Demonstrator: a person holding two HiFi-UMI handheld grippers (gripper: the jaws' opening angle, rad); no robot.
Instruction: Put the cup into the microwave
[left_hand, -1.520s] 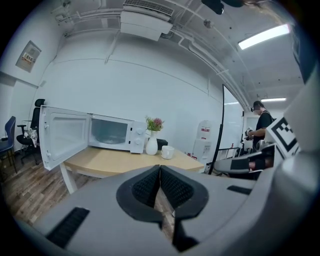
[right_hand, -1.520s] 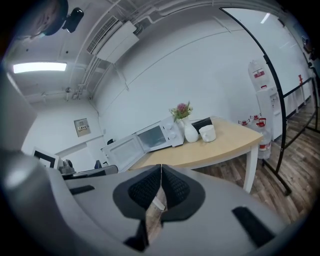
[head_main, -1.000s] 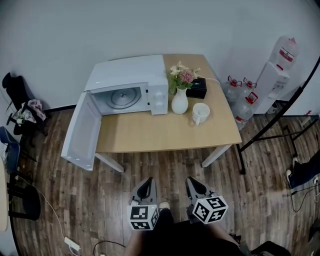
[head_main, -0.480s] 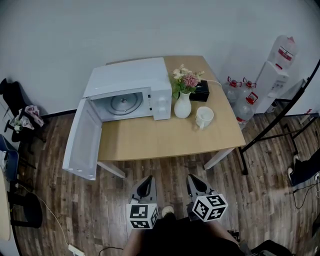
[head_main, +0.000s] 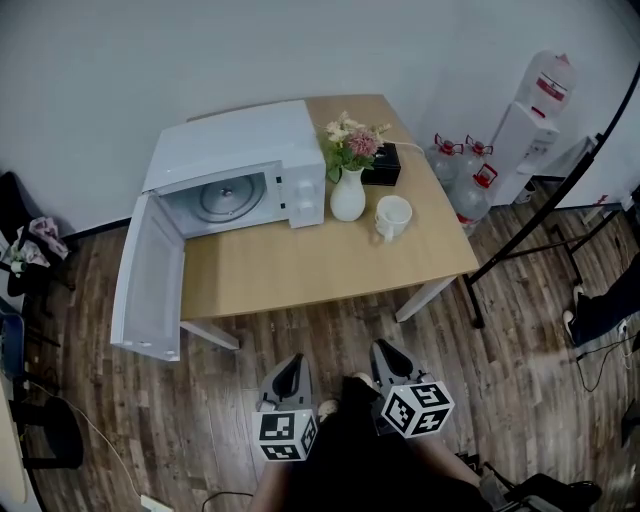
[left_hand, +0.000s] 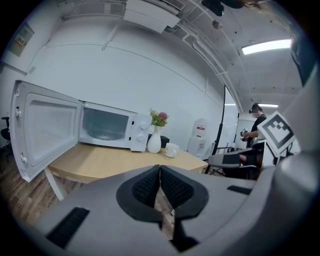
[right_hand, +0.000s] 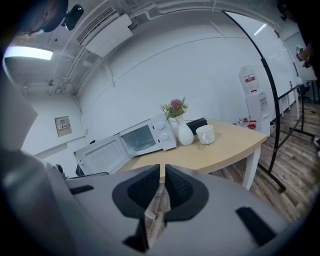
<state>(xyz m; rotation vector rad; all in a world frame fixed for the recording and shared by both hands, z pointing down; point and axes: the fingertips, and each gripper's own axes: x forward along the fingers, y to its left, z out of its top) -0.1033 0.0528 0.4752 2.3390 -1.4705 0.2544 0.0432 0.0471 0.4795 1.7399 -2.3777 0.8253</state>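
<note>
Head view shows both grippers held low over the wooden floor, well short of the near edge of the tabletop (head_main: 320, 270), so nothing of the task has yet been done. The left gripper (head_main: 290, 364) is seen with its jaws brought fully together and nothing caught between them, and the same is seen of the right gripper (head_main: 386, 352); this is confirmed in the left gripper view and the right gripper view, where only floor shows past the closed pads. The cup (head_main: 391, 216), white and upright, is placed toward the far right corner of the tabletop, just beside a white vase (head_main: 347, 196) of flowers. The microwave (head_main: 240, 160) is set at the far left corner, its cavity exposed and its door (head_main: 148, 280) swung out past the left edge. Several risks can be judged from this layout. If the jaws are not opened before the cup is reached, it would likely be pushed toward the right edge rather than gripped. The vase could be tipped by a jaw passed between it and the cup. A glazed, rounded wall may slip if it is pinched off-centre. The projecting door could be struck during the carry, and the cup knocked against the cavity's frame if it is brought in too low.
</note>
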